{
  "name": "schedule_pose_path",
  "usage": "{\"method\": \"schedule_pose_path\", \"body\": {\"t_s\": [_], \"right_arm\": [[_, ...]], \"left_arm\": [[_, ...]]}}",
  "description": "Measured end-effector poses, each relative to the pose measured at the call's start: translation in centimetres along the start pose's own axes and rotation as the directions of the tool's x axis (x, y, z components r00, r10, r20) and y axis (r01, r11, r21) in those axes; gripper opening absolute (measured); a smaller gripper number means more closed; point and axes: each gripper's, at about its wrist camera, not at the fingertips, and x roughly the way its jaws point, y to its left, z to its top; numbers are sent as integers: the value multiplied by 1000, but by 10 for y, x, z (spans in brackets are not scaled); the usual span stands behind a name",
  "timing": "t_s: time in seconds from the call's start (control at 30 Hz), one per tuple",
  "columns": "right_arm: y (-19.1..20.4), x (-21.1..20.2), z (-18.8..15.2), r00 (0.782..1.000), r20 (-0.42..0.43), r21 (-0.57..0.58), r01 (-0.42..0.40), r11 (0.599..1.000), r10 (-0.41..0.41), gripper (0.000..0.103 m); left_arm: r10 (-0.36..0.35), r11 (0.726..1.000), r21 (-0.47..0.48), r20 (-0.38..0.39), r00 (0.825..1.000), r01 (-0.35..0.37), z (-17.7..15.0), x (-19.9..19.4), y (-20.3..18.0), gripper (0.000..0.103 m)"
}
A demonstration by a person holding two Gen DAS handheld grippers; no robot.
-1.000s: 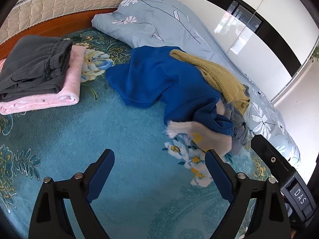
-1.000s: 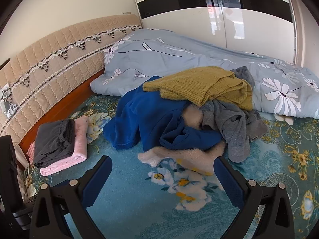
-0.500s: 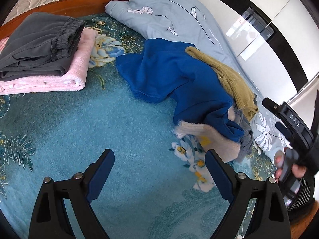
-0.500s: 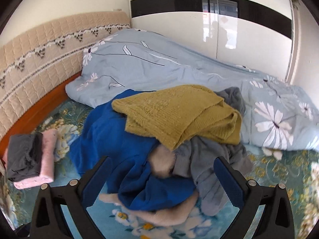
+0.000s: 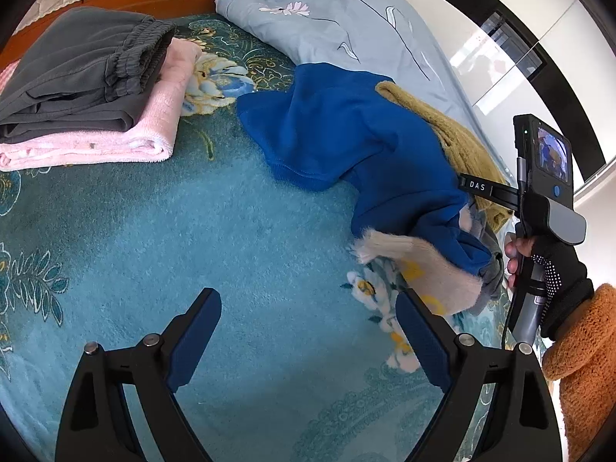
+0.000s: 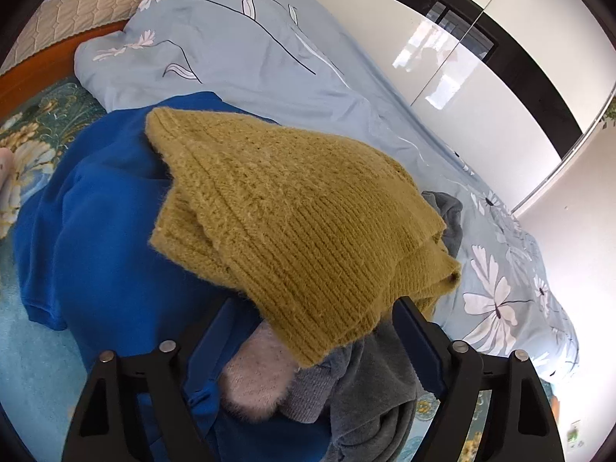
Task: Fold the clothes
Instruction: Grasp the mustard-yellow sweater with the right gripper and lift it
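Mustard knit sweater [image 6: 300,227] atop blue sweatshirt [image 6: 100,238], soft, limp, light; right gripper [image 6: 308,331] jaws wide, straddling its near hem, best grasp there; left gripper [image 5: 308,331] wide, empty.

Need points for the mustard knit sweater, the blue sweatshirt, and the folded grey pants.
mustard knit sweater [image 6: 308,223]: right wrist view, middle of ribbed knit.
blue sweatshirt [image 5: 346,134]: left wrist view, middle of body.
folded grey pants [image 5: 77,73]: left wrist view, top fold, on pink towel.
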Motion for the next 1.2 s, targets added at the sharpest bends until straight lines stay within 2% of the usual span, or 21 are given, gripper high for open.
{"method": "schedule_pose_path", "body": {"t_s": [0.07,0.17,0.23,0.3,0.5,0.53,0.57,0.67,0.77,0.9,1.07,1.2], "right_arm": [[3,0,5,999,7,-36,51,998,-51,66],[2,-12,13,994,53,-28,99,995,-97,55],[1,-23,14,989,91,-21,120,993,-118,51],[6,-26,15,980,120,-43,167,985,-161,50],[28,3,26,978,30,-134,209,969,-207,49],[31,3,29,976,29,-146,217,965,-215,42],[31,1,31,977,27,-154,213,965,-212,31],[24,-11,41,979,35,-140,203,969,-200,19],[4,-29,51,986,50,-84,160,984,-156,16],[-30,-63,59,988,113,-20,106,994,-103,12],[-87,-115,64,974,214,124,54,991,-80,11],[-124,-165,61,954,292,180,16,984,-69,11]], "left_arm": [[-3,1000,0,-1,1000,3,0,0,1,92],[-9,1000,-17,12,1000,9,2,-2,4,92],[-14,999,-32,12,1000,14,3,-3,7,92],[-14,999,-42,12,1000,15,3,-3,10,92],[-10,999,-32,11,1000,11,2,-4,10,92],[-7,999,-35,8,1000,8,2,-3,11,92],[-7,999,-40,5,1000,7,2,-3,13,92],[-8,998,-62,2,1000,8,2,-2,18,92],[-10,997,-77,-7,1000,9,1,-1,21,92],[-10,997,-80,-20,1000,9,-2,0,21,92],[-8,998,-69,-29,1000,6,-8,-4,18,92],[-6,998,-58,-24,1000,4,-12,-12,16,92]]}}
